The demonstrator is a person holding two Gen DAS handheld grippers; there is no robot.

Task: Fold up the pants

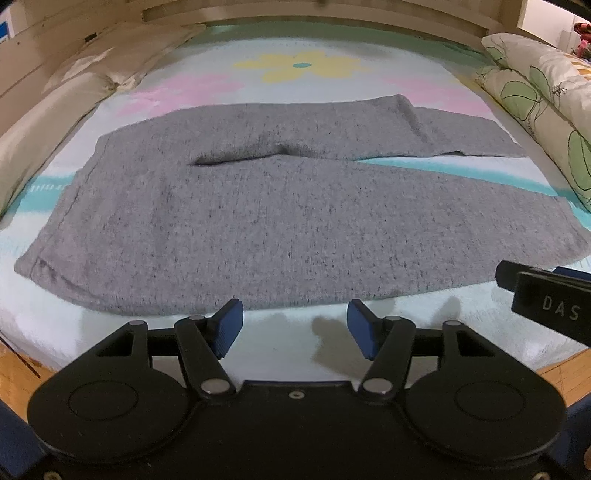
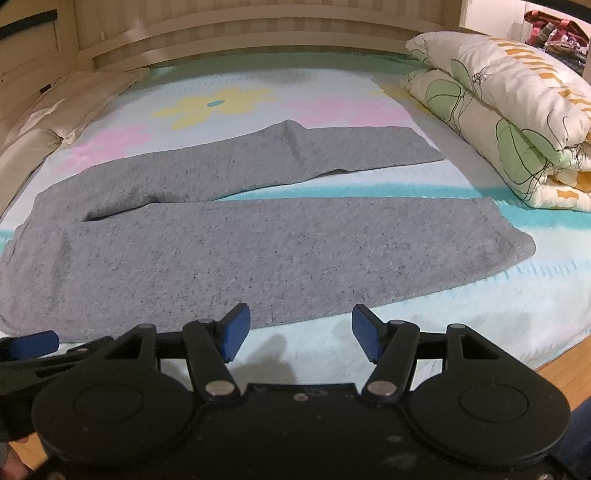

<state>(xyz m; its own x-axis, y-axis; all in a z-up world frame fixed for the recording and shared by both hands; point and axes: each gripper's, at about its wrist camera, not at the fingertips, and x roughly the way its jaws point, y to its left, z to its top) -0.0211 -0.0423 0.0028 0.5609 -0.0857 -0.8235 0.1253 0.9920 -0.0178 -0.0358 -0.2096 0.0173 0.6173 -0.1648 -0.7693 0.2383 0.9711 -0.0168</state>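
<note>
Grey pants (image 1: 229, 221) lie flat on the bed, waistband at the left, two legs running to the right. The far leg is creased and bent partway along. The pants also show in the right wrist view (image 2: 236, 254). My left gripper (image 1: 294, 325) is open and empty, just short of the near edge of the pants. My right gripper (image 2: 300, 332) is open and empty, also just short of the near edge, further along the near leg. A part of the right gripper shows at the right of the left wrist view (image 1: 546, 299).
The bed sheet (image 1: 295, 70) has a flower print and teal stripes. A folded floral quilt (image 2: 509, 114) lies at the right. Beige pillows (image 1: 55, 110) lie at the left. A wooden headboard (image 2: 258, 33) is at the back. Wooden floor (image 2: 569, 358) shows beside the bed.
</note>
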